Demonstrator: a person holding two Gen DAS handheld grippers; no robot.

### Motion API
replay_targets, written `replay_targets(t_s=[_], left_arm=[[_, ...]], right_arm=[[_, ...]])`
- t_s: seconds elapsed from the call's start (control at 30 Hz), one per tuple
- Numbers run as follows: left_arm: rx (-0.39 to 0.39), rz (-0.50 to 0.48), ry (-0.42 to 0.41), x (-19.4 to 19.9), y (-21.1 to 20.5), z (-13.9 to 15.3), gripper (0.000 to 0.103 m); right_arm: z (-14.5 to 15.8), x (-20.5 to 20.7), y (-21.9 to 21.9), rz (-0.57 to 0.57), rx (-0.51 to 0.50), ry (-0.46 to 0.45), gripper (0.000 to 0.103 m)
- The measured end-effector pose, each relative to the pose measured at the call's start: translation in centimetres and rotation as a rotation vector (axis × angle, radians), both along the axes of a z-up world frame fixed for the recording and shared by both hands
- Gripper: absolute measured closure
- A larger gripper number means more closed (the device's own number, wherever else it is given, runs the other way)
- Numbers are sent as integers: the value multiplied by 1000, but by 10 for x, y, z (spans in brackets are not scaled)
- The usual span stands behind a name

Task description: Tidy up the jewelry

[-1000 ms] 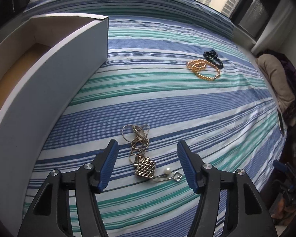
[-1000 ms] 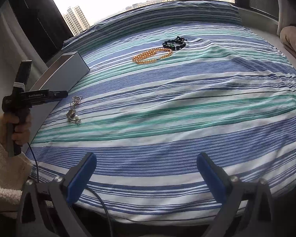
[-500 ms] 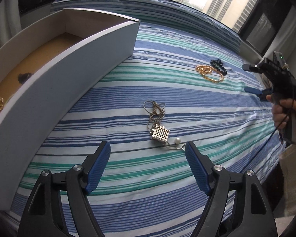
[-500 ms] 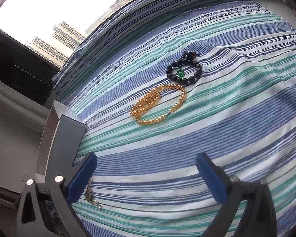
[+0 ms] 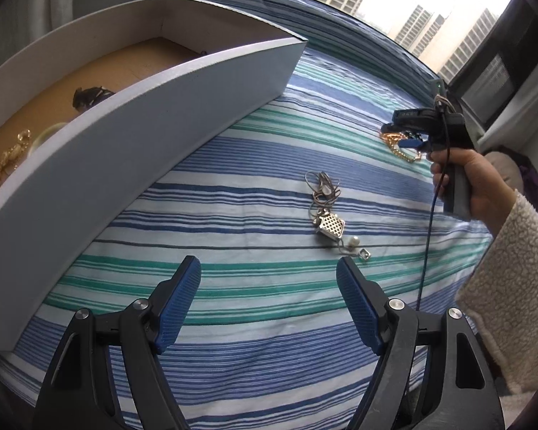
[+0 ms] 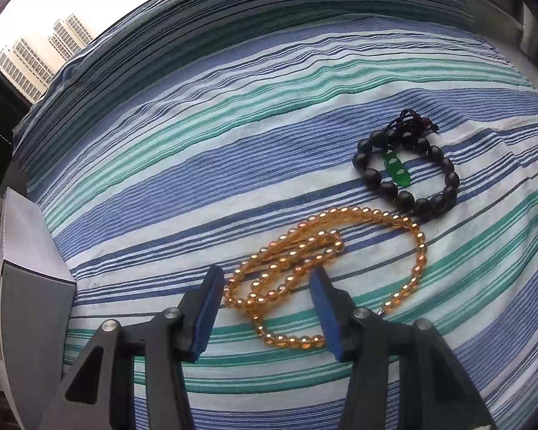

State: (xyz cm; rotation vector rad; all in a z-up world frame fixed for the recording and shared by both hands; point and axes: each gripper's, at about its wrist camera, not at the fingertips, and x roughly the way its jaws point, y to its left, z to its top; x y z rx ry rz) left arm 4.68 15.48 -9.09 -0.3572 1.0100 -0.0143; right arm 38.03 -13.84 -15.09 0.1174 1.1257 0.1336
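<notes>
An amber bead necklace (image 6: 326,251) lies in loops on the striped bedspread, its near loops between the jaws of my right gripper (image 6: 267,279). Those jaws are closing and their pads stand just clear of the beads. Beyond it lies a black bead bracelet (image 6: 405,172) with a green pendant. My left gripper (image 5: 268,272) hovers open above the bedspread with nothing between its fingers. A silver chain with a square lattice pendant (image 5: 328,215) lies ahead of it to the right. In the left wrist view, my right gripper (image 5: 401,135) sits over the amber beads (image 5: 403,150).
A white-walled box (image 5: 143,114) with a brown floor stands on the left and holds a gold chain (image 5: 7,157) and a dark item (image 5: 89,95). Its corner (image 6: 28,286) shows beside my right gripper. A hand in a fleecy sleeve (image 5: 513,268) holds the right gripper.
My right gripper swept across the bed to the amber necklace, dropped over it and narrowed its jaws. My left gripper drew back from the silver chain toward the box and opened a little wider.
</notes>
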Motion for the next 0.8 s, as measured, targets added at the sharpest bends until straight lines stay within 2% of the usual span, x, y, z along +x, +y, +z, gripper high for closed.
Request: replay_targets(t_s=[0.07,0.1,0.13,0.2,0.3,0.37,0.53,0.7,0.8], left_arm=[[2,-1,-1,0,1,-1,24],[3,-4,-1,0,0,-2,24],[4,-6,0,1,-1,-2,24],[8,-10,6,3,-3,-4,24],[24,-13,13,1,-4,-7,24],[36,-14,18,2,-4,-9,24],[51,-25,37,5,-11,-14,24],[67,-57,49,8,-23,-16,24],[70,-77,53,10,-30,-16,24]], right_arm=[[-1,-7,15,71,-108,-46,55],[-2,-11,20,96,-174,-65,68],[-2,-16,23,129,-214,-92,71],[-1,-24,23,171,-213,-105,88],[3,-41,7,208,-123,-71,90],[6,-58,-6,234,-46,-54,95],[19,-110,-39,281,105,-23,95],[14,-160,-69,297,188,20,95],[10,-192,-79,302,194,18,95]])
